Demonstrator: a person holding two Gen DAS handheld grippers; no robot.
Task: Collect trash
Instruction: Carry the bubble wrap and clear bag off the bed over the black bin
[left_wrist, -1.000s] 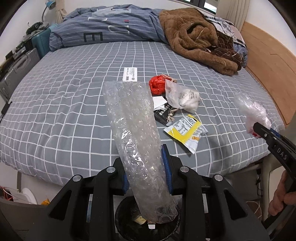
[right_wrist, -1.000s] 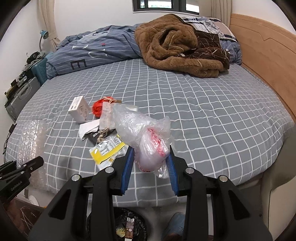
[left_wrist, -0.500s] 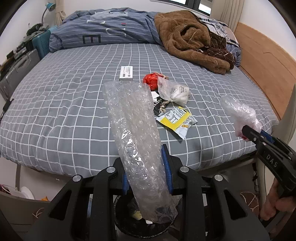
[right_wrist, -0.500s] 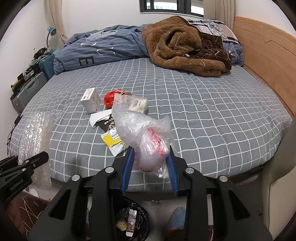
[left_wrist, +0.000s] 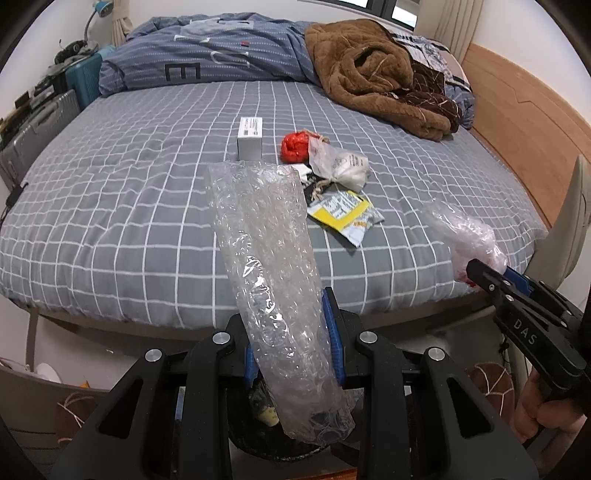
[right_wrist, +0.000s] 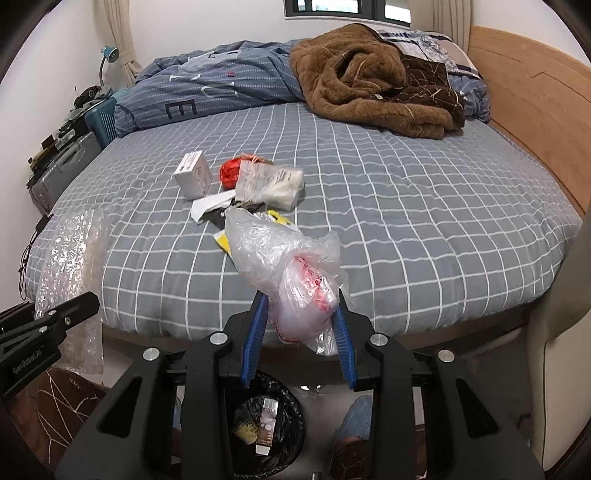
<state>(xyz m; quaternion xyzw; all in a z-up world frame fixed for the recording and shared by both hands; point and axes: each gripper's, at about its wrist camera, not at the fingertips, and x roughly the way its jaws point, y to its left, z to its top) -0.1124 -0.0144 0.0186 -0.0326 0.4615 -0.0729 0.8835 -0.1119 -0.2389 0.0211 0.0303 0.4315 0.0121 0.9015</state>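
My left gripper (left_wrist: 291, 336) is shut on a long sheet of clear bubble wrap (left_wrist: 266, 266), whose lower end hangs over the black trash bin (left_wrist: 280, 448) on the floor. My right gripper (right_wrist: 300, 334) is shut on a crumpled clear plastic bag with red print (right_wrist: 291, 273), just above the same bin (right_wrist: 267, 428). On the grey checked bed (left_wrist: 110, 206) lie a white box (left_wrist: 250, 137), a red wad (left_wrist: 294, 146), a clear pouch (left_wrist: 341, 166) and a yellow wrapper (left_wrist: 341, 212).
A brown blanket (right_wrist: 369, 77) and blue duvet (right_wrist: 221, 88) lie at the head of the bed. Suitcases (right_wrist: 62, 170) stand at the left wall, a wooden headboard (right_wrist: 535, 110) at the right. A person's hand (left_wrist: 543, 413) holds the right gripper; a slipper (right_wrist: 351, 424) is beside the bin.
Both grippers have drawn back from the bed with their loads, so the mattress edge and the bin below show more. Neither grip has changed.
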